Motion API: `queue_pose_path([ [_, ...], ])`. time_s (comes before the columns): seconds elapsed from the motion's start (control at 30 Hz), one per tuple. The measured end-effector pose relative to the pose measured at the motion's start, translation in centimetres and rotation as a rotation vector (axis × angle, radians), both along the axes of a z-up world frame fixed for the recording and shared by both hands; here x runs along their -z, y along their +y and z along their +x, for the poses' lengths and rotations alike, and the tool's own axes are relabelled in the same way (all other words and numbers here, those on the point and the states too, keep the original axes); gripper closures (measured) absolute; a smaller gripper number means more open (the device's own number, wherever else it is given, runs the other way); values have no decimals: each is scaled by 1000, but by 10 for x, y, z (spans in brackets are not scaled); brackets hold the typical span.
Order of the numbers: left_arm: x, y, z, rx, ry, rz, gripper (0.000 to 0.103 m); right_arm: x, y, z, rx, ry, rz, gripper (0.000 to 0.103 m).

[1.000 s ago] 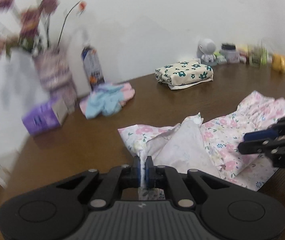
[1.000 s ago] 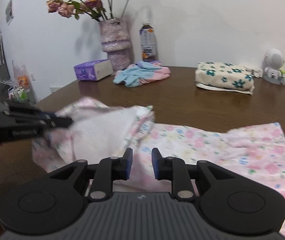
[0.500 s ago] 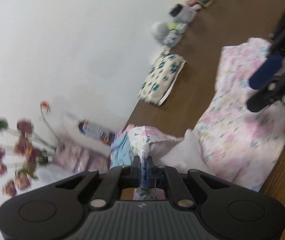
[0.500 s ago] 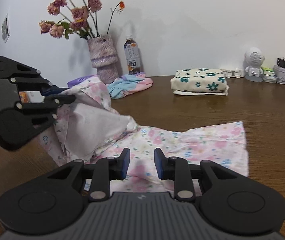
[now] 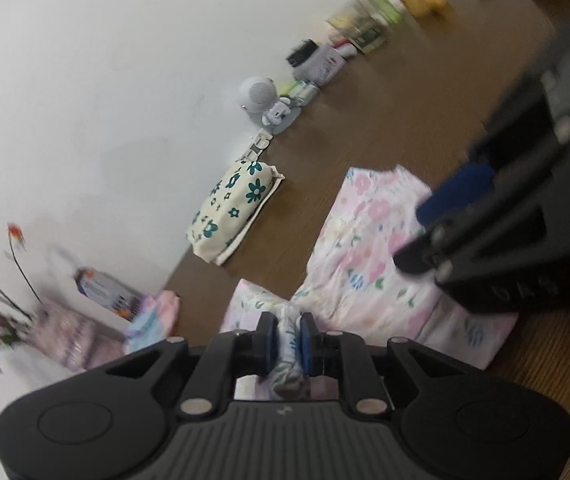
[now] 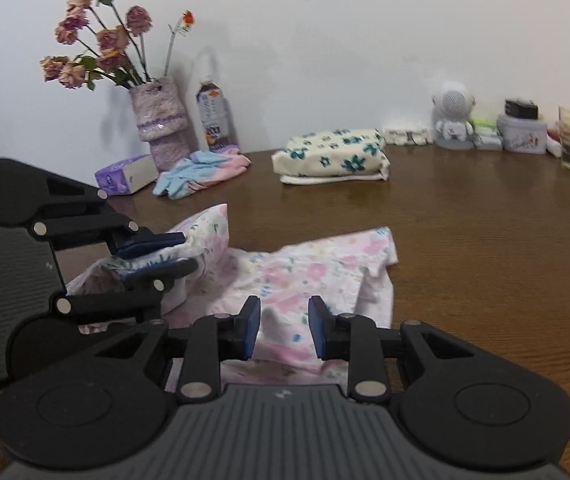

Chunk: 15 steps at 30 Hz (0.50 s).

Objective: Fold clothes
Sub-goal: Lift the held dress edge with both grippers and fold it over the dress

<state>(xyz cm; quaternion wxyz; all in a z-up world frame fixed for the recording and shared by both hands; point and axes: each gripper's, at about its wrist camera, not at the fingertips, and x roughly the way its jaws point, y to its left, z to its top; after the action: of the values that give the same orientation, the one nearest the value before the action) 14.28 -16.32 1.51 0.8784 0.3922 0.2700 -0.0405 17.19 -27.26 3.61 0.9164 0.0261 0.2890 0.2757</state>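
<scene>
A pink floral garment [image 6: 317, 276] lies partly doubled over on the brown table [image 6: 485, 220]. My left gripper [image 5: 288, 336] has a bunched edge of this garment [image 5: 365, 264] between its blue pads, and its jaws are opening. In the right wrist view the left gripper [image 6: 187, 252] comes in from the left, rolled on its side, holding that edge just above the cloth. My right gripper [image 6: 285, 320] hovers open over the garment's near part, with nothing between its pads. It also shows at the right of the left wrist view as the right gripper [image 5: 425, 228].
A folded cream cloth with teal flowers [image 6: 333, 156] lies at the back middle. A crumpled blue and pink cloth [image 6: 201, 172], a purple tissue box [image 6: 125, 174], a vase of flowers [image 6: 161, 128] and a bottle [image 6: 213, 120] stand back left. A white figurine [image 6: 453, 120] and small jars line the back right.
My left gripper rolled and carried the garment's edge rightward over the rest, close to the right gripper. Its jaws have widened around the bunch. The garment now lies narrower.
</scene>
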Motion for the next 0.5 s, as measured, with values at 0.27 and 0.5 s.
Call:
queue_pose_path([
  [0.27, -34, 40, -32, -19, -12, -353, 59, 7, 1, 2, -2, 23, -28, 76],
  [0.5, -26, 53, -39, 2, 37, -371, 81, 9, 6, 2, -7, 27, -52, 77],
])
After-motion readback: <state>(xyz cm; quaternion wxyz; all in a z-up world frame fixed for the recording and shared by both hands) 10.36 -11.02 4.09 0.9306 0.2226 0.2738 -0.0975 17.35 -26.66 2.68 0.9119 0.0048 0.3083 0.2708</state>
